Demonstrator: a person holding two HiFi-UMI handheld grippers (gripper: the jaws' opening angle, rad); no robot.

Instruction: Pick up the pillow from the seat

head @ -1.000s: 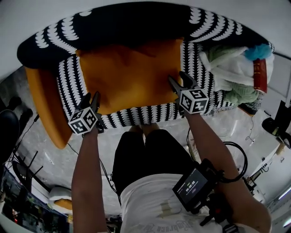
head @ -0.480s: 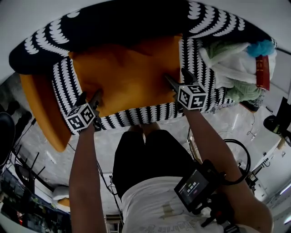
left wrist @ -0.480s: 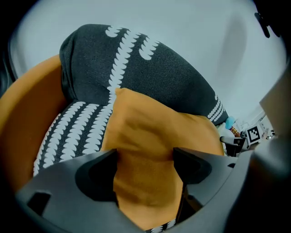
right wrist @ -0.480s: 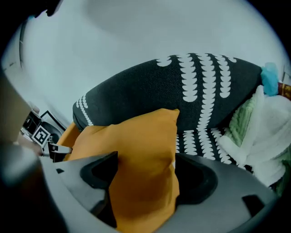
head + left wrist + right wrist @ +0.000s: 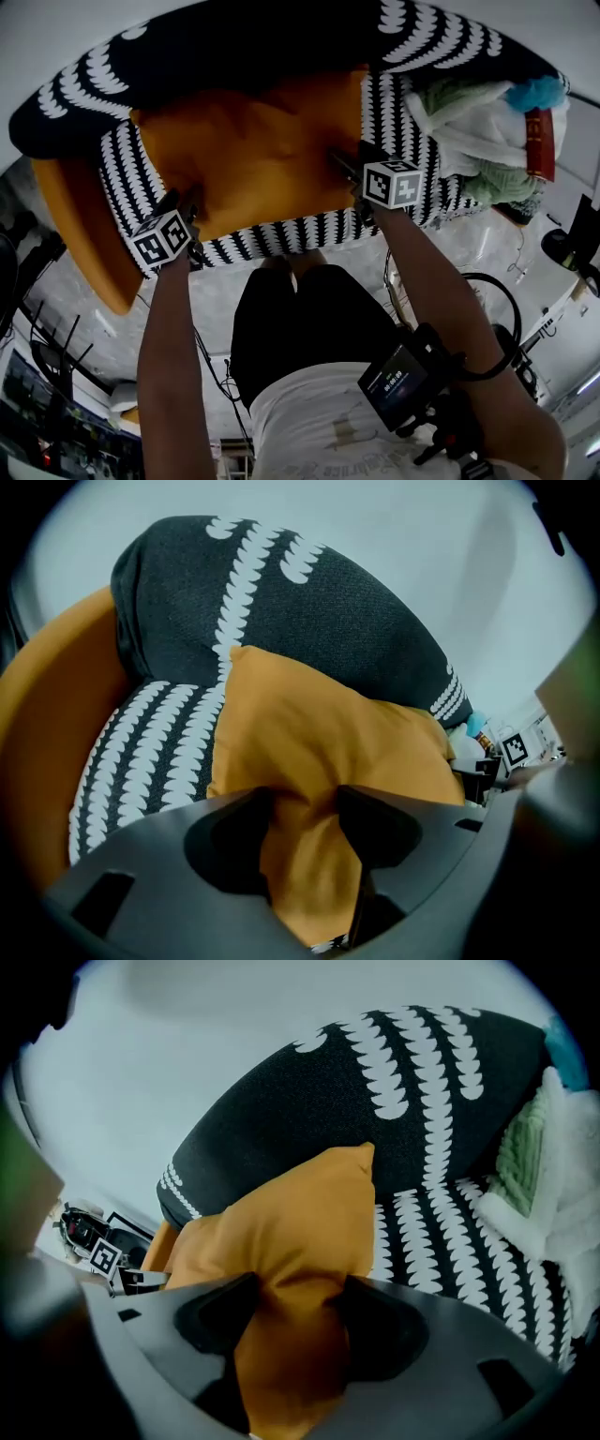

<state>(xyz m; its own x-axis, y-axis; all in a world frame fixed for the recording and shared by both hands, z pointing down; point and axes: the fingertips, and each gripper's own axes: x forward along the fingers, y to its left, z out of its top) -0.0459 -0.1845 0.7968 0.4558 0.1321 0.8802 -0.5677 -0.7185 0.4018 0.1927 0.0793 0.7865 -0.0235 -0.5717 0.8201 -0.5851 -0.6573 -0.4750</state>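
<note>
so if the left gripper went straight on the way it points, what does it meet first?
The orange pillow: its corner sits between the jaws of the left gripper, which have just been closing and bunch the fabric. Behind it, probably the patterned seat; depth there is unclear.

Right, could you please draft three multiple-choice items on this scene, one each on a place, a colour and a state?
1. Where does the pillow lie? A on the floor; B on the patterned seat; C on the heap of cloths.
2. What colour is the pillow? A orange; B green; C white.
3. What is between the jaws of the left gripper and the right gripper? A nothing; B a red book; C pillow fabric.
Key: 1 B, it rests on that black-and-white seat. 2 A, it is orange in every view. 3 C, both sets of jaws, which have just been closing, pinch puckered fabric.
</note>
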